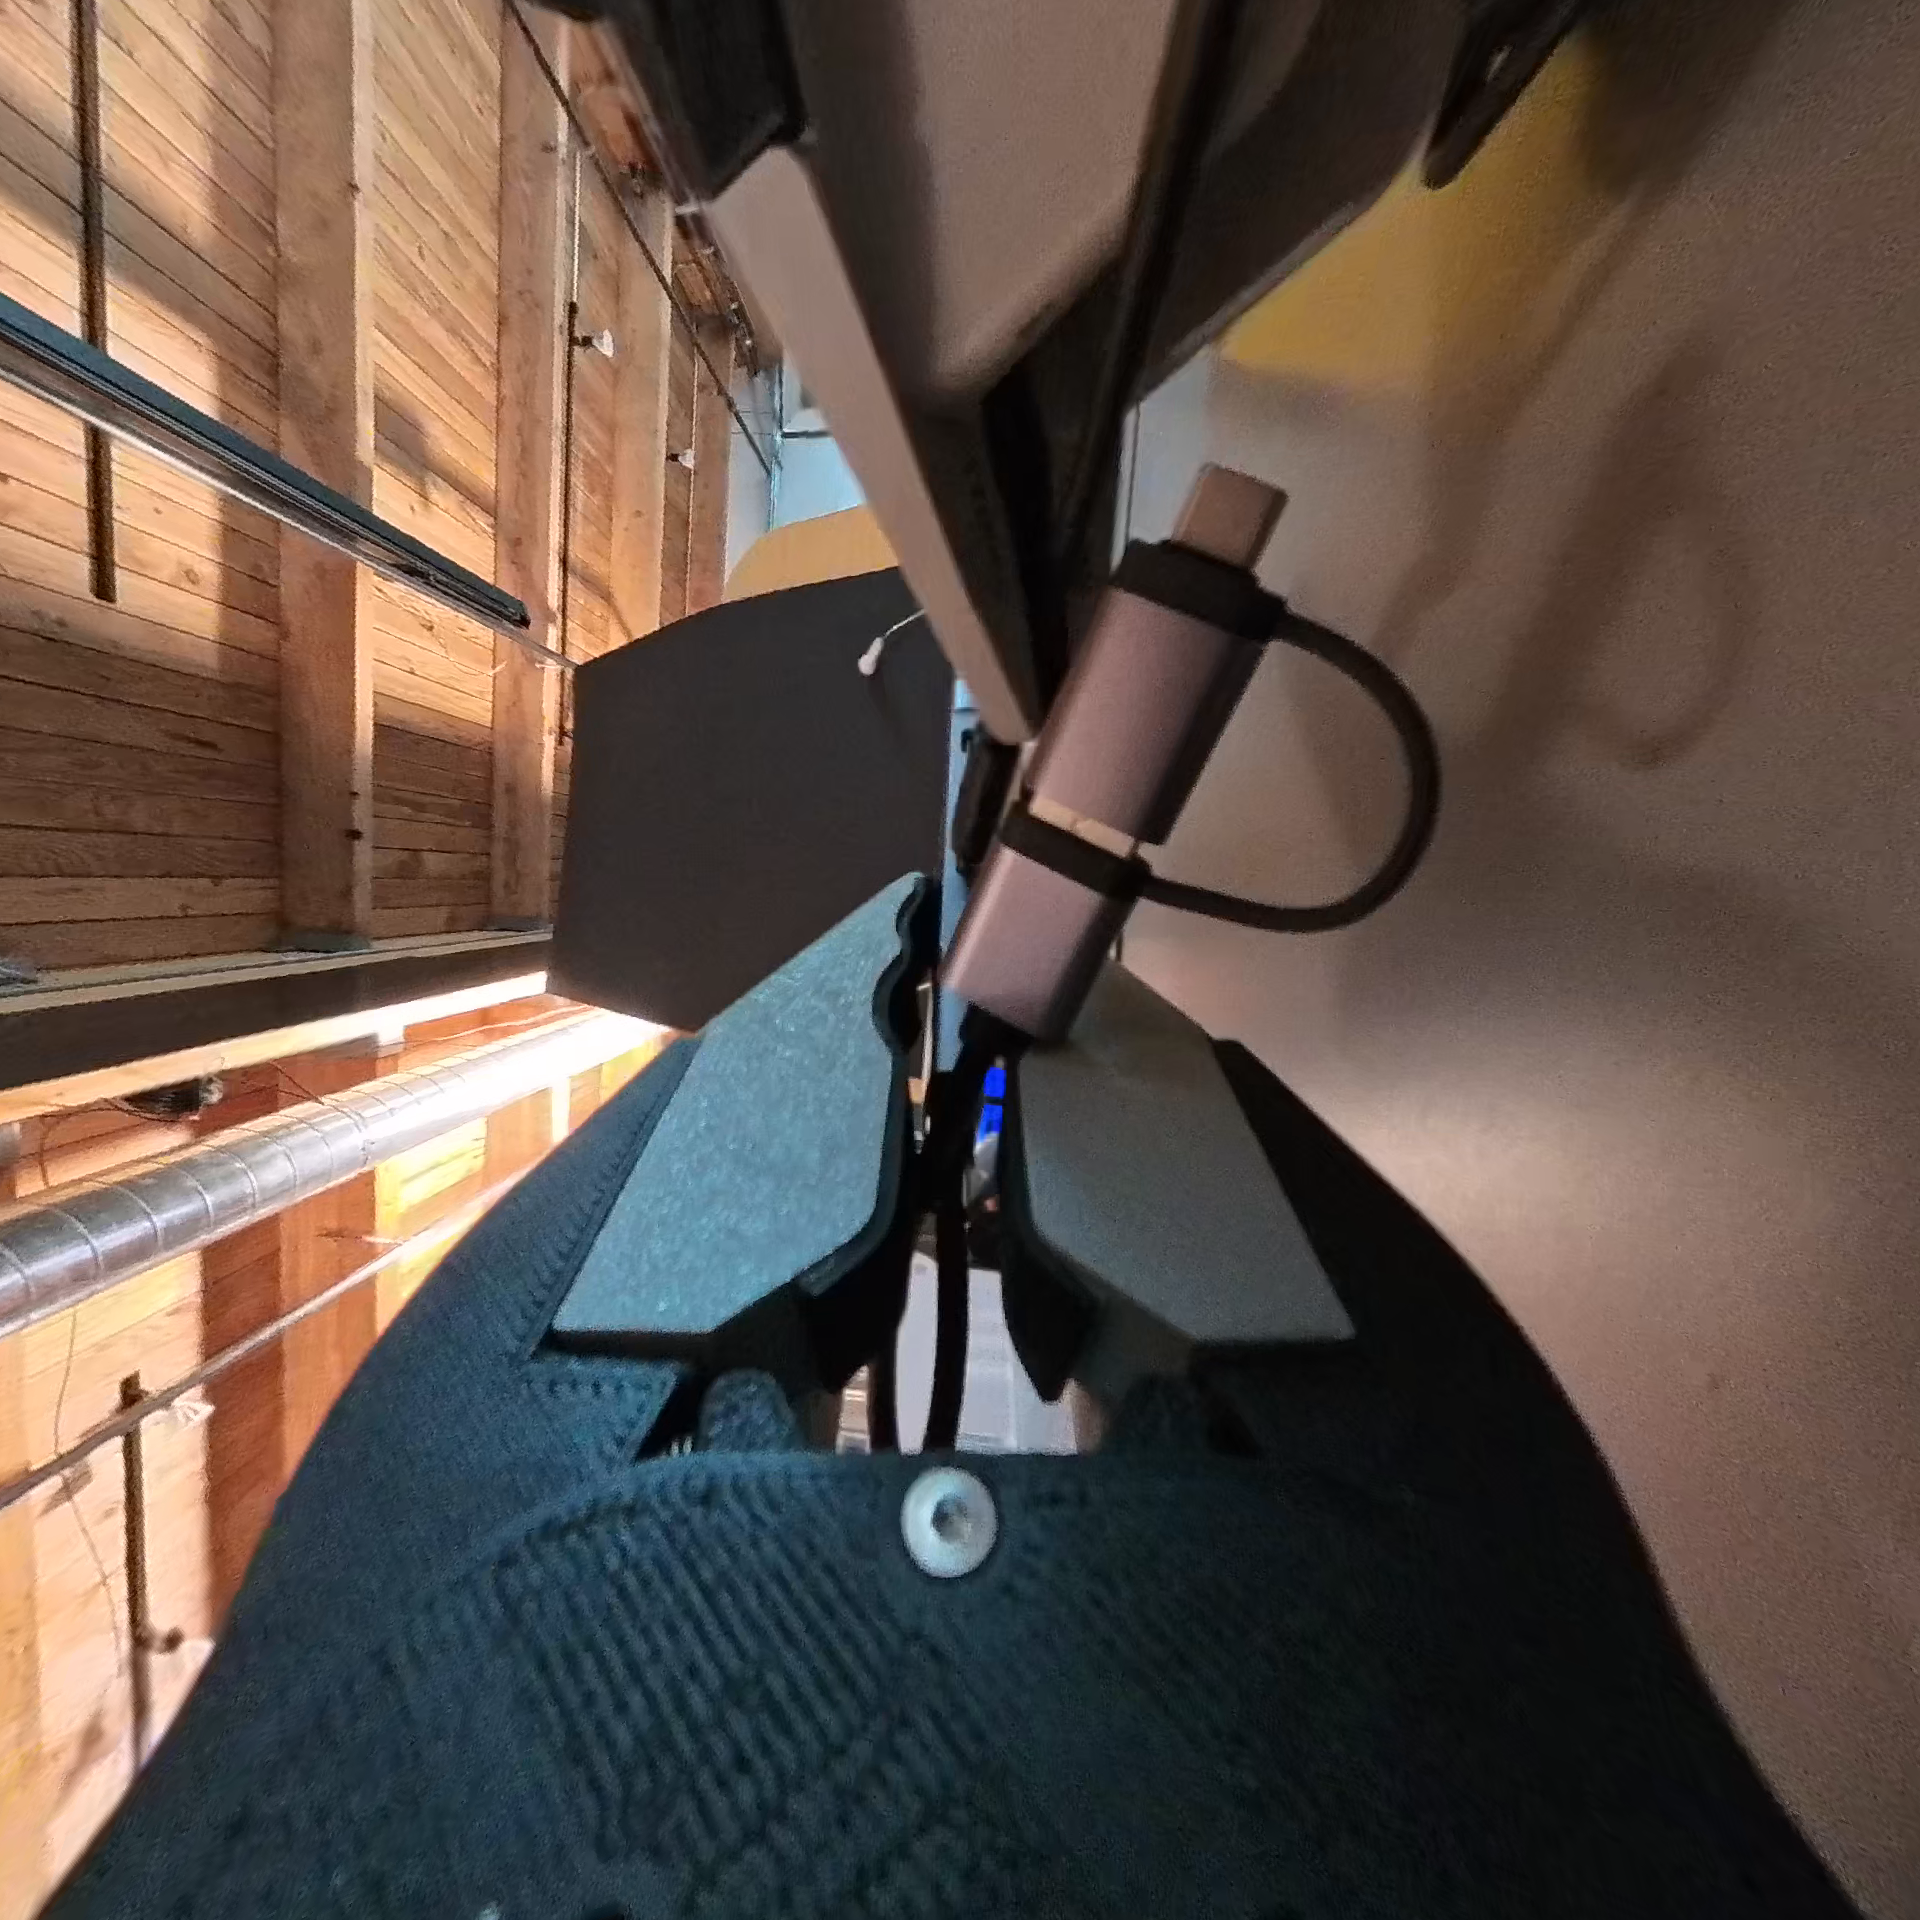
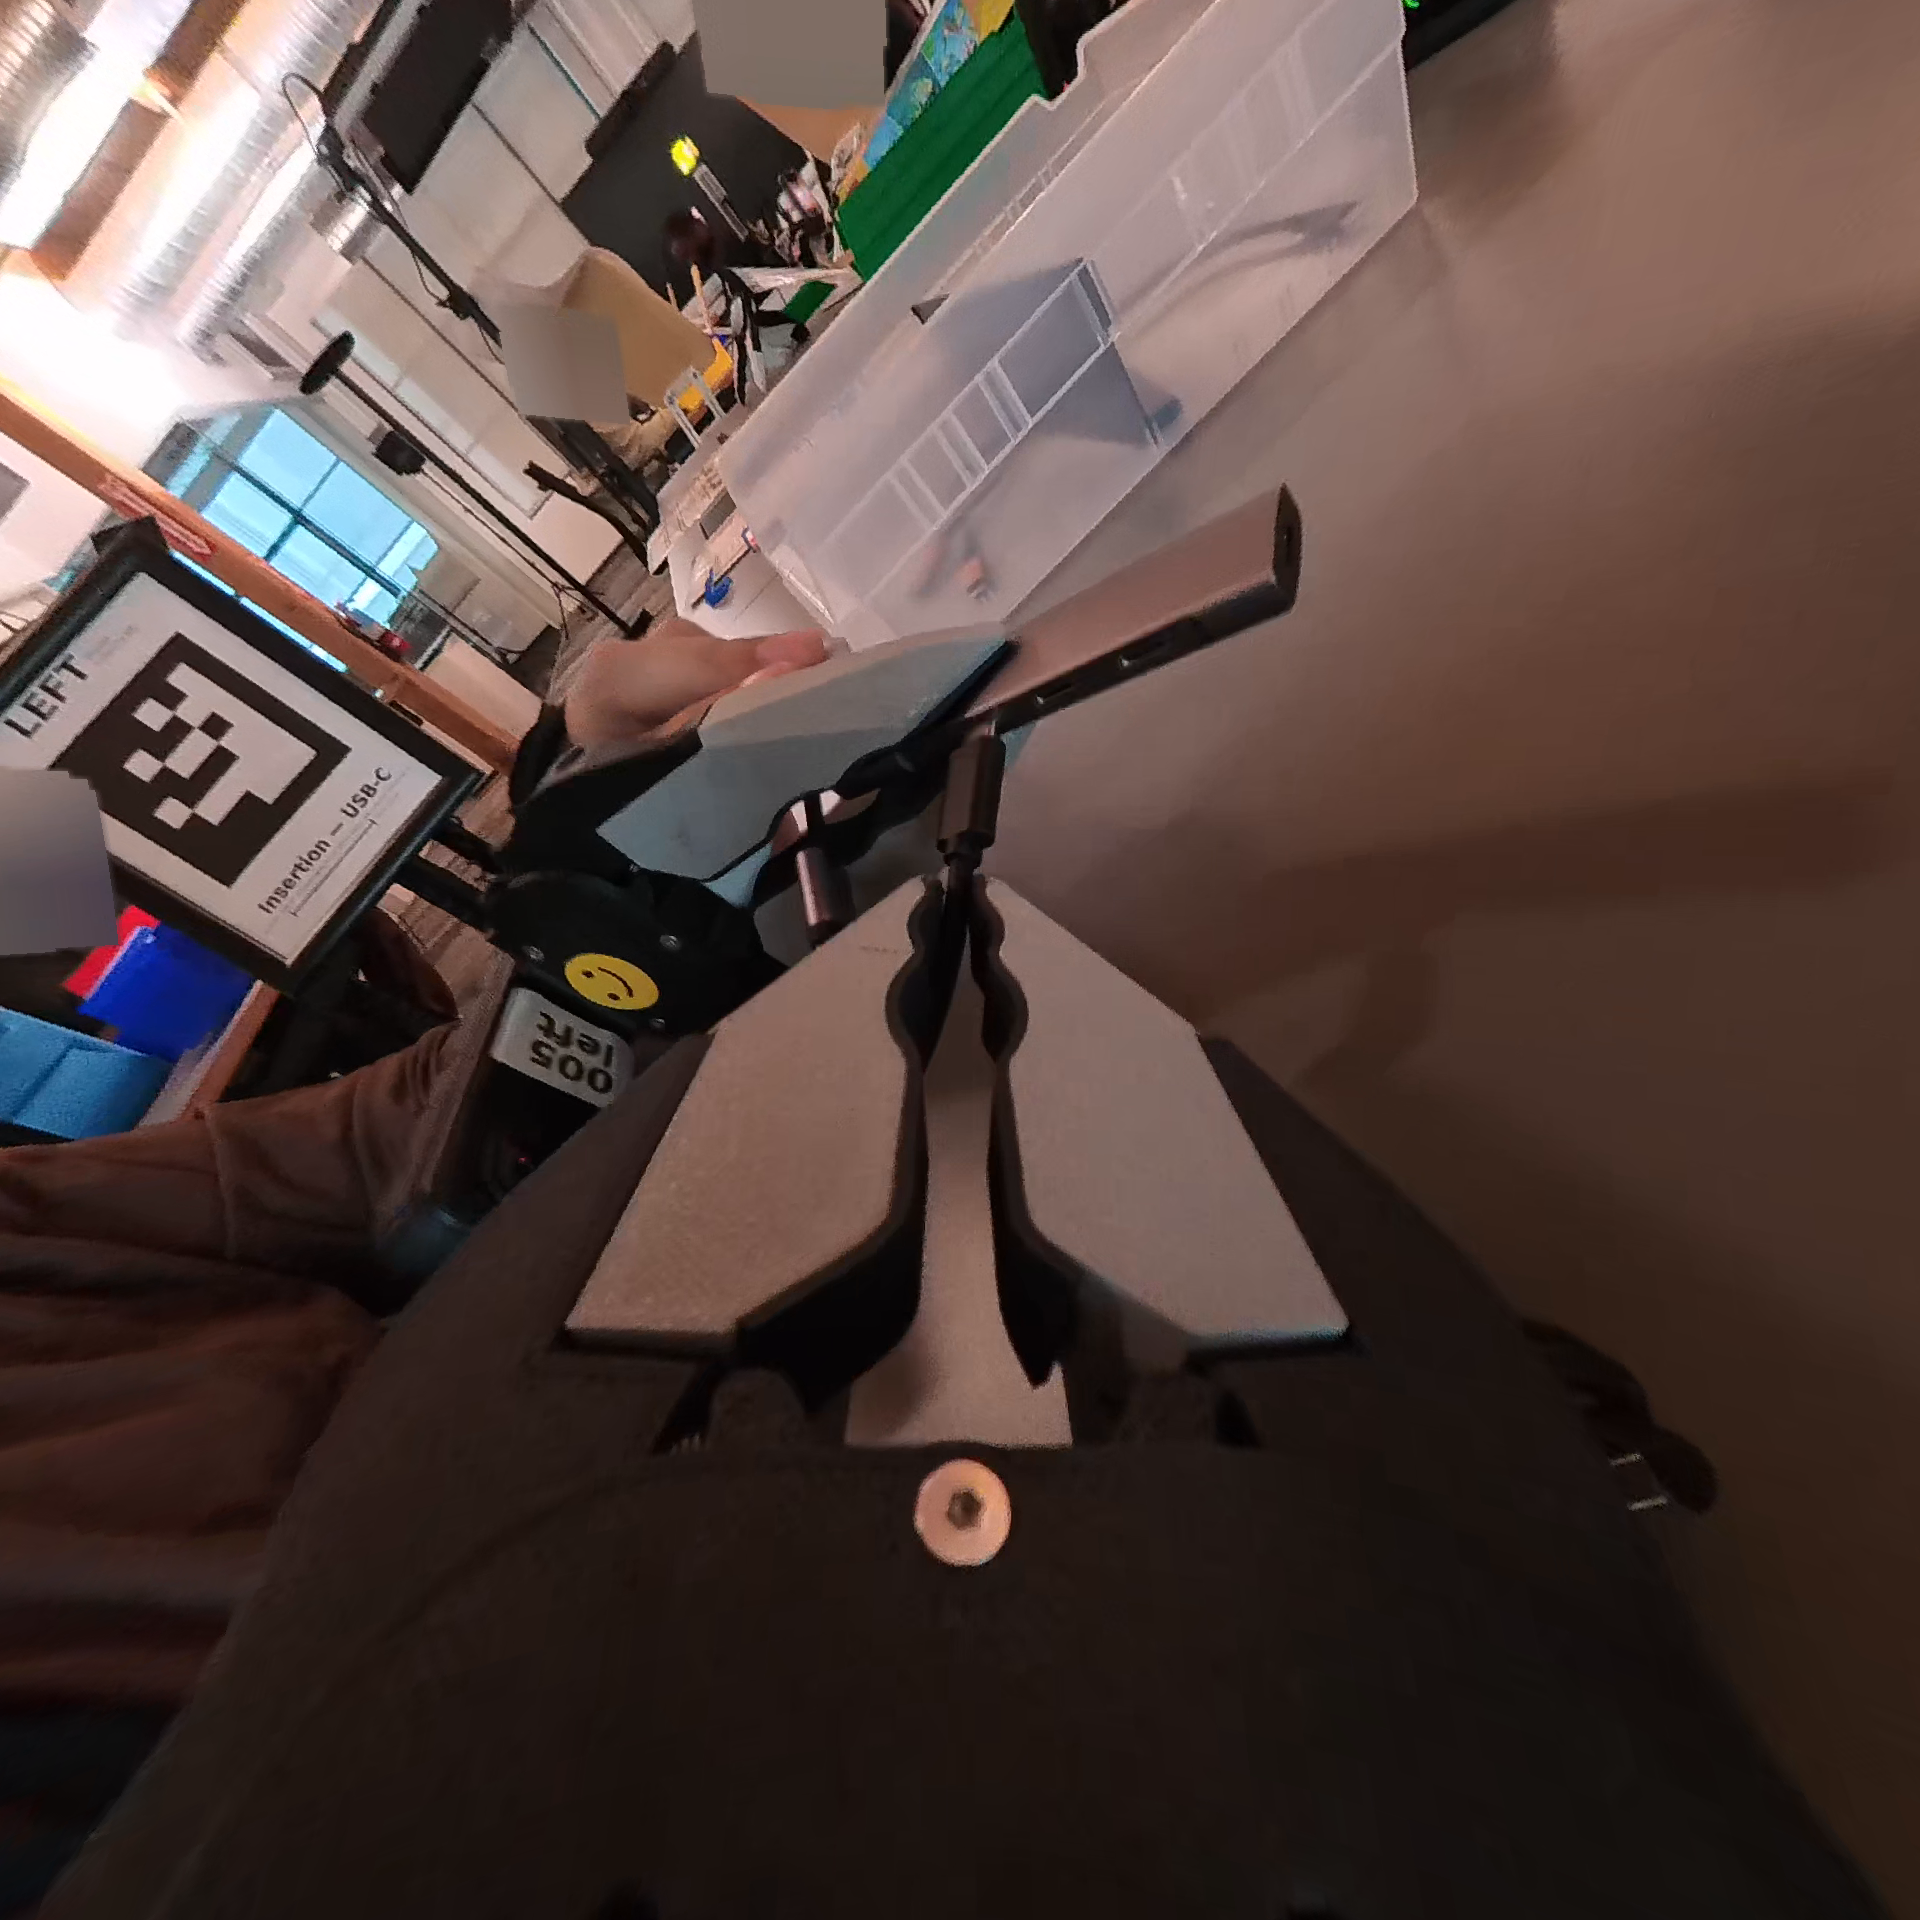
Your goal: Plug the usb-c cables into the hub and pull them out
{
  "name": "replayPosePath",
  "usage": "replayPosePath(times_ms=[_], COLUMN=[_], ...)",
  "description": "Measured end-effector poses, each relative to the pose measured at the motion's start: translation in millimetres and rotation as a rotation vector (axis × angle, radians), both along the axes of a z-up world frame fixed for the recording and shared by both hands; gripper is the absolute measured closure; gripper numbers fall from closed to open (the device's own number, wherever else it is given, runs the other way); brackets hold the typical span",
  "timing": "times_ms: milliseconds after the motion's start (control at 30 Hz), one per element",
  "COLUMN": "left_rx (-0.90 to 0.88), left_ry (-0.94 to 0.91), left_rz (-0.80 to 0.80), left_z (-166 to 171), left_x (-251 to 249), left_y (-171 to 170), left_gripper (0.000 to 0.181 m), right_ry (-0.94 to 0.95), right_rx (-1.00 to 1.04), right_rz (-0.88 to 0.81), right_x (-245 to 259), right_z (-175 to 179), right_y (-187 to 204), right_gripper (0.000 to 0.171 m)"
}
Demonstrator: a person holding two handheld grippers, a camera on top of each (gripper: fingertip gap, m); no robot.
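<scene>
Grey hub (image 2: 1153, 613) sits clamped in the left gripper (image 2: 883, 717) at 12 o'clock; the right gripper (image 2: 961, 904) pinches a black cable (image 2: 966, 800) plugged into it from 6 o'clock.

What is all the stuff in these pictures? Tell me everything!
hub: one, grey, sticking out of the left gripper's fingers
cable: one, black, plug at the hub's side
adapter plug: one, grey with a black tether loop, by the left fingertips
bin: one, clear, on the table behind the hub
table: one, beige
box: one, green, past the bin
marker sign: one, black and white, on the left gripper
wooden ceiling: brown, overhead
hand: one, on the left gripper
left gripper: holding the hub
right gripper: pinching the cable
</scene>
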State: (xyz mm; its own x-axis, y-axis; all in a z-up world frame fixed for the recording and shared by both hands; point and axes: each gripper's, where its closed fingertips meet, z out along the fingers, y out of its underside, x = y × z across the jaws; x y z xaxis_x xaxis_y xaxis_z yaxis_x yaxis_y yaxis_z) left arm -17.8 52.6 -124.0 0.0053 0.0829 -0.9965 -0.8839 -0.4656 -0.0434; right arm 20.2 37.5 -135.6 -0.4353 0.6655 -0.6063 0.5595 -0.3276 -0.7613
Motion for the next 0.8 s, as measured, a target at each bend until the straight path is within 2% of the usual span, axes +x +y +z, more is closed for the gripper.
replayPosePath(times_ms=[100,633,800], left_rx=[-0.021,-0.061,-0.017], left_ry=[0.045,-0.034,-0.087], left_rz=[0.011,-0.009,-0.014], left_z=[-2.5,-9.5,-4.5], left_x=[1.6,6.7,5.0], left_y=[0.2,-2.3,1.4], left_gripper=[0.175,0.175,0.175], right_ry=[-0.002,0.003,0.037], right_rx=[-0.002,0.037,0.061], right_rz=[-0.003,-0.015,0.002], right_x=[0.6,0.7,0.8], right_z=[0.7,-3.3,4.9], right_y=[-0.2,-1.2,0.7], right_gripper=[0.17,0.171,0.169])
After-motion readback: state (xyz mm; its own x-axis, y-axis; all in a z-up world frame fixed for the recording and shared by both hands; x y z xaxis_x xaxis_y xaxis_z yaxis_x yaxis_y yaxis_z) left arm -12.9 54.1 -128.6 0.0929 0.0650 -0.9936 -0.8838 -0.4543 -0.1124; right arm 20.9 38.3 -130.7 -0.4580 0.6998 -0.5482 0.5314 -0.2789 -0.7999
